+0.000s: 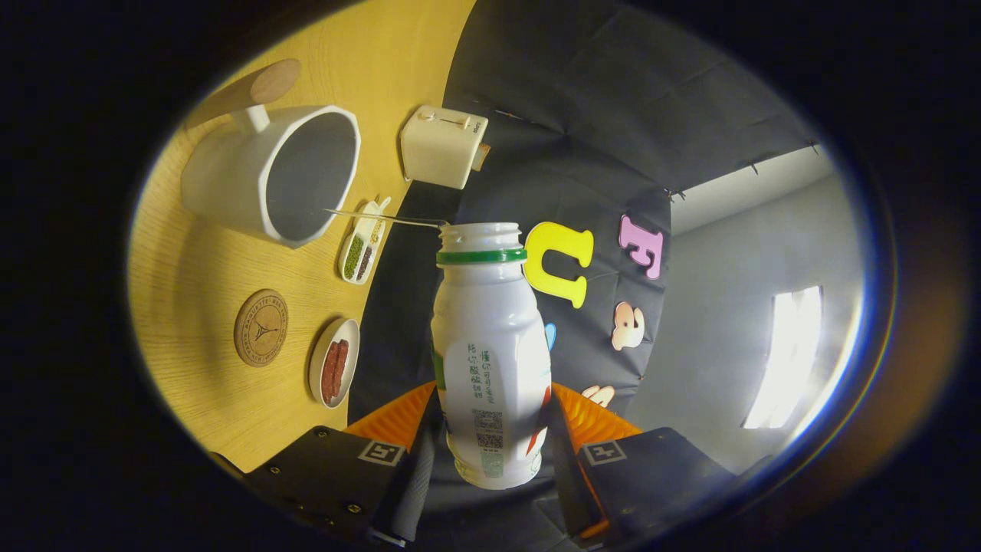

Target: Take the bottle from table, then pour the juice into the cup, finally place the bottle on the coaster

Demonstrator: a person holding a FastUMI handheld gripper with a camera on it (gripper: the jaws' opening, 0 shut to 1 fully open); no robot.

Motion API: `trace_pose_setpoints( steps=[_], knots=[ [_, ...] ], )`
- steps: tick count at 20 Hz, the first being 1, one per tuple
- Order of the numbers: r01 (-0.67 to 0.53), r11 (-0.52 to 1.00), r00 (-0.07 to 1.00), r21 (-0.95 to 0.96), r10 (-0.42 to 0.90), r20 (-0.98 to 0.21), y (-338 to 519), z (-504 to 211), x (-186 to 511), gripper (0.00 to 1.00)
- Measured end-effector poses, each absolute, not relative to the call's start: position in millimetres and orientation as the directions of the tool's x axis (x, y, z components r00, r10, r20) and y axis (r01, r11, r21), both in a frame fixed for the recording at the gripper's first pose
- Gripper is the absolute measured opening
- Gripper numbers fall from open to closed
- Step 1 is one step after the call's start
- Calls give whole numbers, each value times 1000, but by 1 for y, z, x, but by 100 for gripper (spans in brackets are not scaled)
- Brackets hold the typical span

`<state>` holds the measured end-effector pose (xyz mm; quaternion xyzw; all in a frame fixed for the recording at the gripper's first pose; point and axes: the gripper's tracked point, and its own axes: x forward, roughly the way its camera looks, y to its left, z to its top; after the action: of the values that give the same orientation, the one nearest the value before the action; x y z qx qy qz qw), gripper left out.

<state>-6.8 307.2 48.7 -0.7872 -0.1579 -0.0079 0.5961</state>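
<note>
My gripper (pixel 490 441) is shut on a white plastic bottle (pixel 490 360) with a green neck ring and no cap; both orange fingers (pixel 395 422) press on its lower body. The whole view is rolled, so the bottle lies tipped with its open mouth toward the white cup (pixel 268 172). A thin stream (pixel 383 218) runs from the bottle's mouth to the cup's rim. The cup stands on the wooden table (pixel 199 261), its dark inside facing me. A round cork coaster (pixel 260 327) lies on the table beside the cup, nearer my fingers.
A cream toaster (pixel 443 146) stands beyond the cup at the table's edge. A small oblong dish of beans (pixel 360 249) and a small round plate with red food (pixel 334 362) lie along that edge. A wooden disc (pixel 253 88) sits behind the cup.
</note>
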Motion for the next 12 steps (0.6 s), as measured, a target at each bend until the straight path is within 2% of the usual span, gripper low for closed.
trace_pose_setpoints(
  steps=[12],
  knots=[
    [279,-267,942,-923,263,208,310,52,-7,69]
  ],
)
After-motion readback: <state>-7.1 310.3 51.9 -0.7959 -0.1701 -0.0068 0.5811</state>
